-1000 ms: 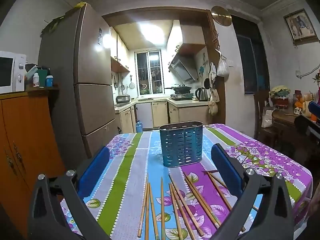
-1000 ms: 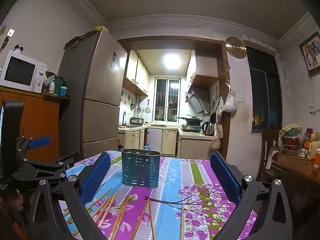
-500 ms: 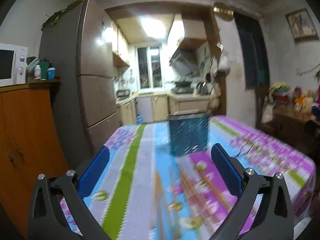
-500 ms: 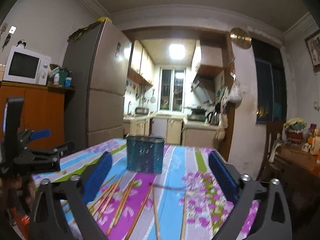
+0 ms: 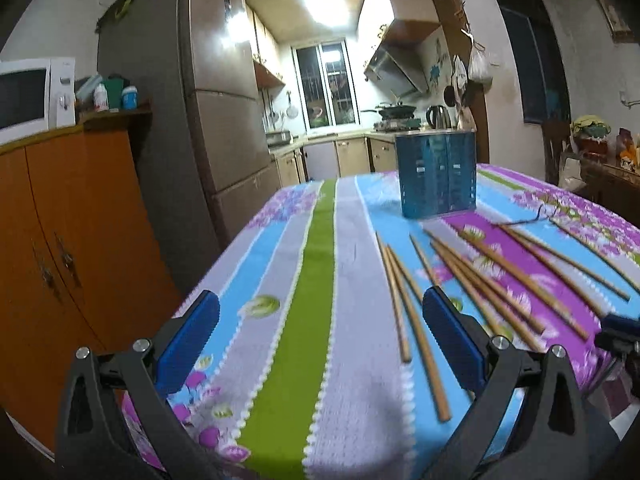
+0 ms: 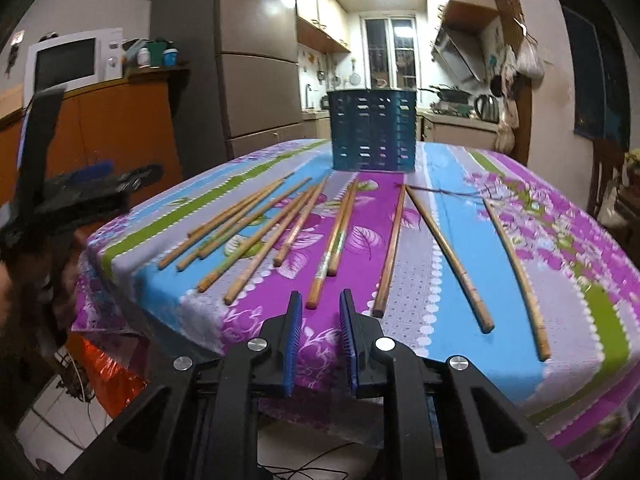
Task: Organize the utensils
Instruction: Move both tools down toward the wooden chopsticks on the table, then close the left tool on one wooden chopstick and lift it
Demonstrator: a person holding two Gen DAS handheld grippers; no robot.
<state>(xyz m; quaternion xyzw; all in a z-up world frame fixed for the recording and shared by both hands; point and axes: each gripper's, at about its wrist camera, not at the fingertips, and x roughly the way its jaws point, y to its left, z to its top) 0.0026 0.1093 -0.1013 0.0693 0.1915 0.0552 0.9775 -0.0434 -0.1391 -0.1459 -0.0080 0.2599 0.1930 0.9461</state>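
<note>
Right wrist view: we hold our right gripper (image 6: 318, 312), fingers narrowed but empty, lined up on the nearest of the chopsticks (image 6: 326, 240) fanned before the holder (image 6: 372, 130); our left gripper (image 5: 320, 320) waits wide open.

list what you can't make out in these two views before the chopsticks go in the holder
- Inside of the blue holder: both views look at its wall from low down, so its contents are hidden.
- Chopsticks in the left wrist view: one passes behind the left tool, others are cut off by the right edge.
- Right tool: narrowly parted, gripping nothing.
- Holder slots in the left wrist view: blurred.
</note>
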